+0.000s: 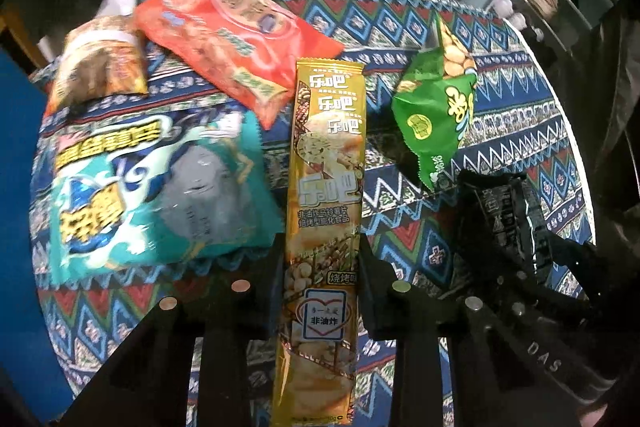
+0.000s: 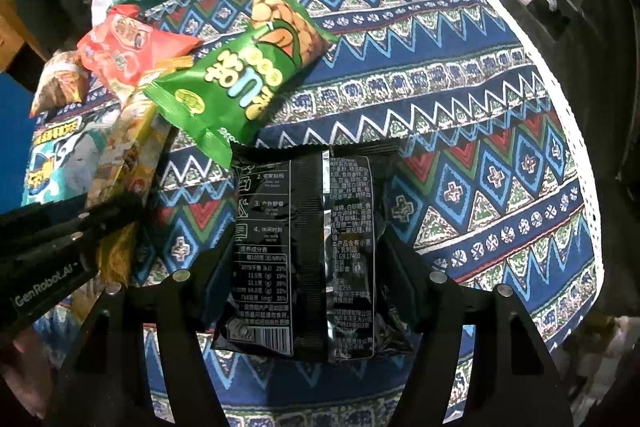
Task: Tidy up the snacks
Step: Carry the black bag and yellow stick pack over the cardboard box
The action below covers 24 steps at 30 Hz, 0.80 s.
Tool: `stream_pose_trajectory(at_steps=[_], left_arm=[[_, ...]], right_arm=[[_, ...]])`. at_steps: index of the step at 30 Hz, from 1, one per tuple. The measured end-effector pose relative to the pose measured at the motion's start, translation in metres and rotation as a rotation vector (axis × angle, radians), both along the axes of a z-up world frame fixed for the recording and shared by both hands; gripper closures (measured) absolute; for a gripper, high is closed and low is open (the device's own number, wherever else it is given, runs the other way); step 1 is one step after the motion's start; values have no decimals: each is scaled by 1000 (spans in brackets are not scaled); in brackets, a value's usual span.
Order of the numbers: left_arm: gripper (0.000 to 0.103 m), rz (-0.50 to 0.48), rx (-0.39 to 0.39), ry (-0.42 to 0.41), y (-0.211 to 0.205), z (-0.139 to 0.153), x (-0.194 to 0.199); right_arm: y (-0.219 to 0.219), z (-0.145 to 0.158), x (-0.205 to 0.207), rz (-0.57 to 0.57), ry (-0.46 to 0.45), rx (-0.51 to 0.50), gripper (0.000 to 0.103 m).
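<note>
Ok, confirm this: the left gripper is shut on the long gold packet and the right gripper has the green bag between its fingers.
Not the green bag. The right wrist view shows the right gripper around the black packet; the green bag lies apart on the cloth. The left gripper is shut on the long gold packet, as stated.

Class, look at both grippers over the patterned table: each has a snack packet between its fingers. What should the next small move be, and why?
Probably lift both packets a little. The left gripper is shut on the long gold packet, and the right gripper appears closed on the black packet. The green packet overlaps the black one's far edge, so raise gently.
</note>
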<state>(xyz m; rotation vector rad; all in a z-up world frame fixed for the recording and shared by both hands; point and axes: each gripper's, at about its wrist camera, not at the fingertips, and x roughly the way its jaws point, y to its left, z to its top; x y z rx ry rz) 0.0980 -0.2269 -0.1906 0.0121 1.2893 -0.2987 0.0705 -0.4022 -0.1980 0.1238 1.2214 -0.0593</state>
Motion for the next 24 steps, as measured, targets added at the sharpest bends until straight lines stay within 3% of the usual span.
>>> stream_pose_trajectory(at_steps=[14,24], left_arm=[[72,43,7,-106,44,49,-26],[72,75,-9,-149,72,85,-46]], right_arm=[[16,46,-11,43,-79,24,36],[52,79,-13,103,-136,32,36]])
